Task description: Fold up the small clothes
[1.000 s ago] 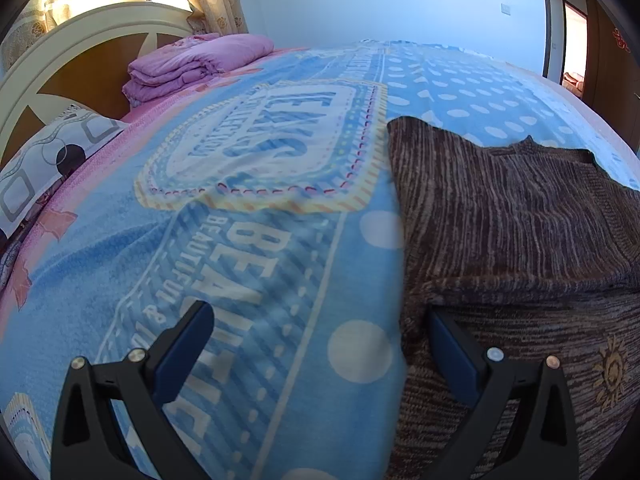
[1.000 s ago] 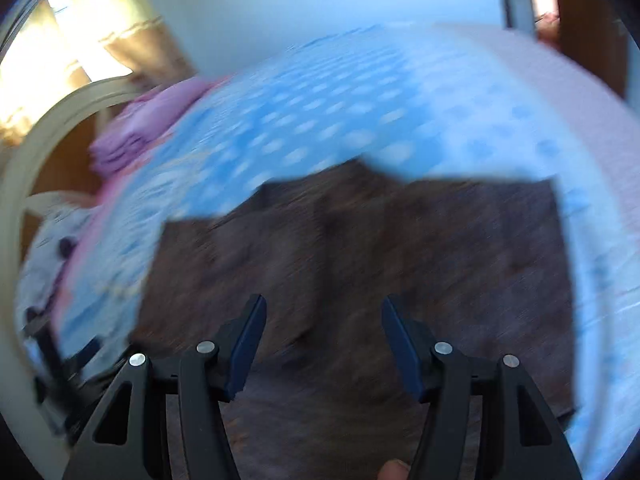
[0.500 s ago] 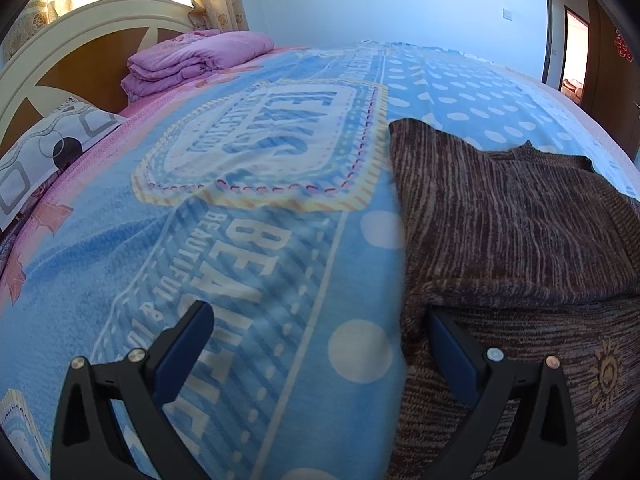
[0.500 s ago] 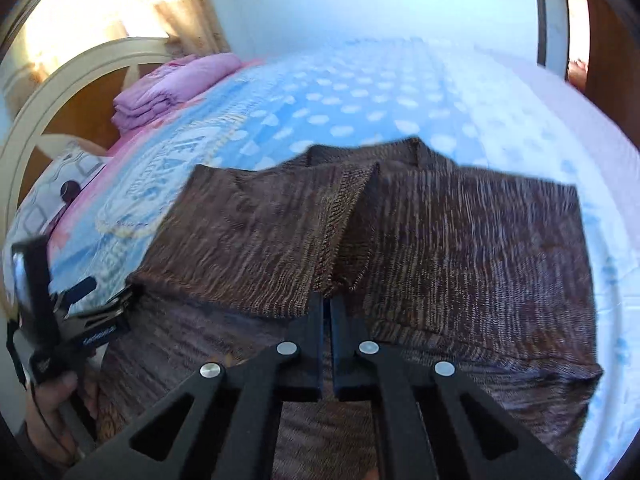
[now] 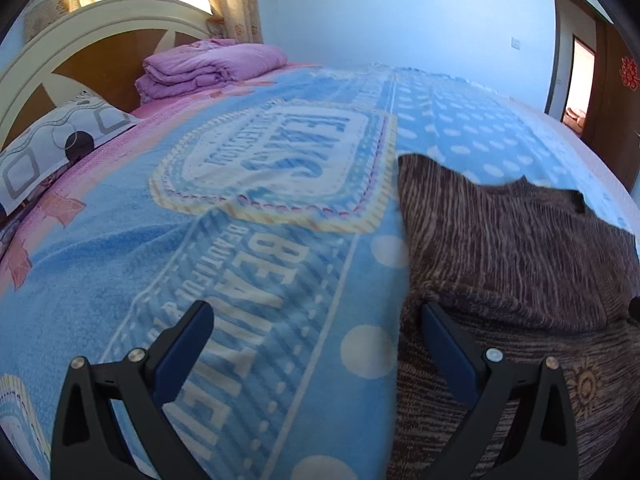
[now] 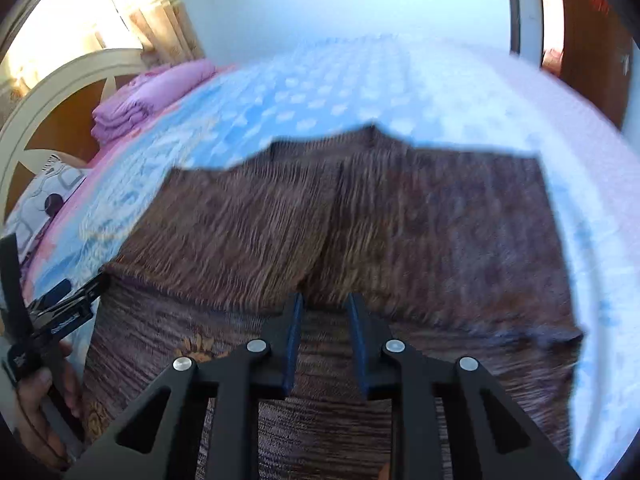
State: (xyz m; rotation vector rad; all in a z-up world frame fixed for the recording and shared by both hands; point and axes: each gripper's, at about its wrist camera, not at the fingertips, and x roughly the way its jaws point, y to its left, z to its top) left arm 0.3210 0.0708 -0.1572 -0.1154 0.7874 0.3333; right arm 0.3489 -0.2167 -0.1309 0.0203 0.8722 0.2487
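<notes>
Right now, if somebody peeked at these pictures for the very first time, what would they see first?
First, the big brown knitted sweater, spread flat on the bright blue blanket with white dots and large letters. The right gripper hangs just above it, its fingers slightly apart with nothing between them. Far back by the headboard sits a folded pink quilt.

My left gripper (image 5: 316,332) points down and forward with its jaws spread wide, nothing between the pads. My left hand (image 6: 38,408) is wrapped around its handle at the near left. My right gripper (image 6: 325,320) tilts down too; its jaws have just been opening from a full close and now stand slightly apart, empty.
</notes>
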